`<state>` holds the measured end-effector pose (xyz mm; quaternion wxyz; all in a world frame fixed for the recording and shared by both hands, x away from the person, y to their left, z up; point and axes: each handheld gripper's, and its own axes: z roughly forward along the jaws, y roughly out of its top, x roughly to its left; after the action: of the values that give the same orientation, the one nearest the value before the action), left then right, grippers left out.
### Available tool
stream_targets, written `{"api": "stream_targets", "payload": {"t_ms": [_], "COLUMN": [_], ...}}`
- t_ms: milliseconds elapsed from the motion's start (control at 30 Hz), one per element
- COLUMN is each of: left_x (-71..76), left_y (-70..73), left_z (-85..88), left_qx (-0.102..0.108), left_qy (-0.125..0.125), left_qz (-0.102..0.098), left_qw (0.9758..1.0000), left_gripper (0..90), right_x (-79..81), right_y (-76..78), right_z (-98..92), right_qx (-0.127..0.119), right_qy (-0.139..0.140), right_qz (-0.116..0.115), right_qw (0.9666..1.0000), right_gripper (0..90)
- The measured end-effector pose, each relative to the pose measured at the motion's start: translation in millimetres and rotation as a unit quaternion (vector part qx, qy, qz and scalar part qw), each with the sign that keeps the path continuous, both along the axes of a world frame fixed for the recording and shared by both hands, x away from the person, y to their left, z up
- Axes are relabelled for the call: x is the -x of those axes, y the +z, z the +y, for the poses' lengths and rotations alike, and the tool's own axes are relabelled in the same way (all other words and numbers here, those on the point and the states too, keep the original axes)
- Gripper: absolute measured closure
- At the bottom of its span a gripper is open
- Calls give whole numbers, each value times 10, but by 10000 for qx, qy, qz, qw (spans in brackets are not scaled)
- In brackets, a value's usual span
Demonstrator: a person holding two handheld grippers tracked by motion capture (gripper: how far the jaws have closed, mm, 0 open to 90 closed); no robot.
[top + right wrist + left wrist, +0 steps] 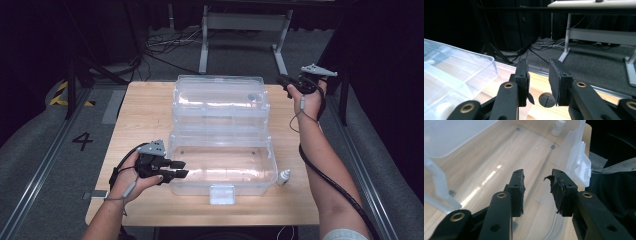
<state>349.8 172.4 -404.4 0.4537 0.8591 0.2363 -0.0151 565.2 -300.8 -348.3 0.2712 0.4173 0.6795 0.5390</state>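
A clear plastic box [222, 186] stands open on the wooden table [145, 115], its lid [220, 100] tipped back behind it. My left gripper [182, 169] is at the box's front left wall, jaws pointing right over the rim. In the left gripper view it [537, 176] is open above the box's bare floor [499, 157], nothing between the pads. My right gripper [283, 83] hangs above the table's back right corner, just right of the lid. Seen from its own camera, this gripper [537, 65] is open and holds nothing, the lid [456, 72] at its left.
A small white bottle [284, 176] stands on the table right of the box, also seen past the far wall [558, 127]. The box's white latch [222, 194] juts toward the table's front edge. A round cable hole [546, 99] sits in the table near the right gripper. Cables and desk legs lie beyond.
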Motion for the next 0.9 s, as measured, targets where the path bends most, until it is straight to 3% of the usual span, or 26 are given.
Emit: {"api": "stream_targets", "payload": {"t_ms": [200, 600, 900], "left_x": [-47, -8, 49], "left_y": [18, 61, 94], "left_z": [-40, -23, -32], "left_qx": [10, -88, -236], "left_qy": [-51, -116, -164], "left_qz": [-17, 37, 54], "left_qw": [10000, 9999, 9996], "left_gripper": [619, 600, 578], "right_x": [227, 697, 1032], "right_y": [143, 256, 321], "right_z": [-173, -401, -424], "right_qx": [-219, -54, 120], "right_qy": [112, 463, 849], "right_qz": [-113, -133, -108], "right_qw": [9996, 9988, 9963], "right_gripper": [687, 675, 660]}}
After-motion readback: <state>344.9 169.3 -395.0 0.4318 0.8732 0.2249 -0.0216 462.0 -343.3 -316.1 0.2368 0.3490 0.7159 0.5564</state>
